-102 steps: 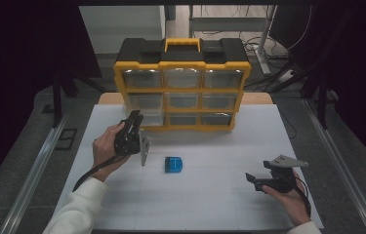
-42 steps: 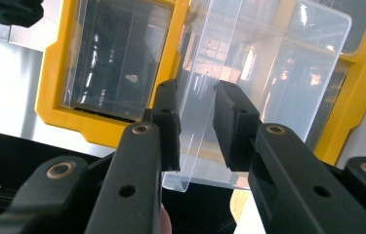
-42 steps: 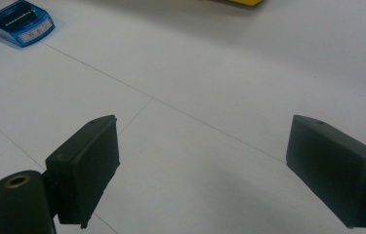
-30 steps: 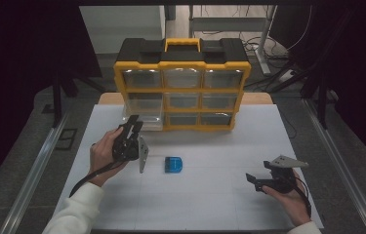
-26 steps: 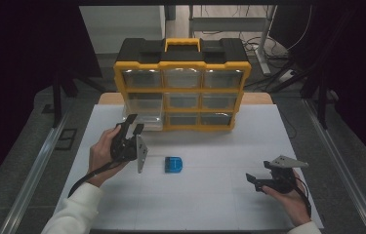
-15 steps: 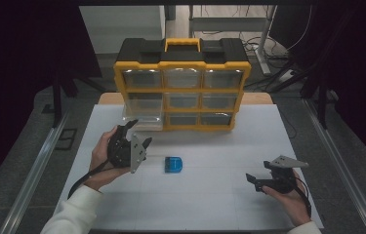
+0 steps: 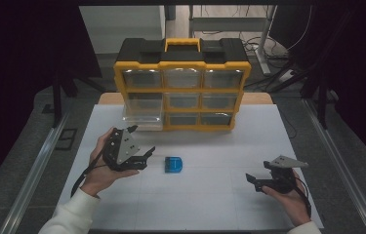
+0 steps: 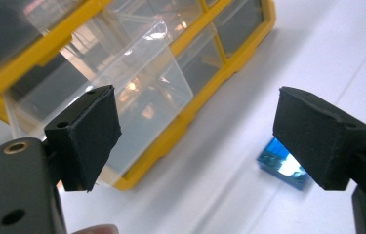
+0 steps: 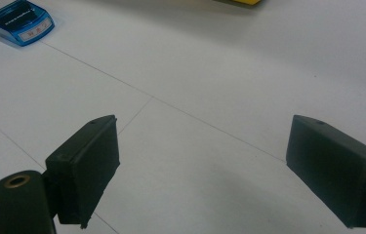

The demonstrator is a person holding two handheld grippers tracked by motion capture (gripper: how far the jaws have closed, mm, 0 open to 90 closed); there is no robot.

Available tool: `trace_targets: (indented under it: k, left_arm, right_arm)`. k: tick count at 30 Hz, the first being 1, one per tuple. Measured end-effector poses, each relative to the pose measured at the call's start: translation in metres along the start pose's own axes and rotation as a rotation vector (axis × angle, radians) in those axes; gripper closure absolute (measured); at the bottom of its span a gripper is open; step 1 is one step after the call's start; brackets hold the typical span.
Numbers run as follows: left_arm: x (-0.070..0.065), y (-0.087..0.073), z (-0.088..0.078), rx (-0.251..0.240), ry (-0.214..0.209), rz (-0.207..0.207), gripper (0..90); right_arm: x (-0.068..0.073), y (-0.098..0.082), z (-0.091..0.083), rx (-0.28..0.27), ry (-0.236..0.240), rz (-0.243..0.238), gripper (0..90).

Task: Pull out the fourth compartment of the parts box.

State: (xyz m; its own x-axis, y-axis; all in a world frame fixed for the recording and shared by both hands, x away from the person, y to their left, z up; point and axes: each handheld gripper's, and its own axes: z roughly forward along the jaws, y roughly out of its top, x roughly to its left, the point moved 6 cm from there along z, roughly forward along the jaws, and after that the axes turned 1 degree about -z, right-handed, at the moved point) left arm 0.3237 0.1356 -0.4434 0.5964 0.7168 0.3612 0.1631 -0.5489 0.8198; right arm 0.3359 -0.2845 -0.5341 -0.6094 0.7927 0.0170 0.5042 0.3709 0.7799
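A small blue box (image 7: 173,165) lies flat on the white table (image 7: 219,146), in front of a yellow and black drawer case (image 7: 182,83). The case's bottom left clear drawer (image 7: 144,120) is pulled out. My left gripper (image 7: 142,140) hovers between drawer and box; its jaws have just been opening, with nothing between them. In the left gripper view the left gripper (image 8: 195,141) frames the clear drawer (image 8: 136,97), and one jaw half hides the blue box (image 8: 280,168). At the front right my right gripper (image 7: 253,179) rests open and empty. From the right gripper (image 9: 202,170), the blue box (image 9: 19,22) lies far off.
The case stands upright at the table's far edge, its other drawers pushed in. Metal rails (image 7: 34,165) run along both sides of the table. A cable (image 7: 85,173) trails from the left gripper over the person's hand.
The left gripper has drawn back from the pulled-out drawer toward the front, rolled its grey plate upward, and spread its jaws wide. The right gripper and the blue box have stayed put.
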Motion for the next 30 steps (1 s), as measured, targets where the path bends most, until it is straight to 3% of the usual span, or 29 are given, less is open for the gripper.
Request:
trace_targets:
  k: [3, 9, 14, 19, 23, 30]
  left_arm:
    - [0.001, -0.004, -0.004, 0.005, -0.049, -0.044, 18.1]
    - [-0.003, -0.011, -0.004, 0.033, -0.196, -0.167, 16.7]
    - [-0.007, -0.018, -0.001, 0.057, -0.269, -0.225, 15.5]
    - [-0.011, -0.023, 0.005, 0.092, -0.330, -0.258, 16.5]
    - [-0.015, -0.022, 0.008, 0.085, -0.381, -0.262, 16.8]
    - [-0.013, -0.022, 0.007, 0.083, -0.407, -0.279, 17.0]
  right_arm:
    - [0.000, 0.000, 0.000, 0.001, 0.000, 0.003, 12.5]
    - [0.000, 0.000, 0.000, 0.003, 0.000, 0.002, 12.5]
    - [0.000, 0.000, 0.001, 0.004, 0.000, 0.002, 12.5]
    - [0.000, 0.000, 0.000, 0.003, -0.001, 0.002, 12.5]
    - [0.000, 0.000, 0.001, 0.003, 0.001, 0.000, 12.5]
    - [0.000, 0.000, 0.000, 0.002, 0.002, 0.000, 12.5]
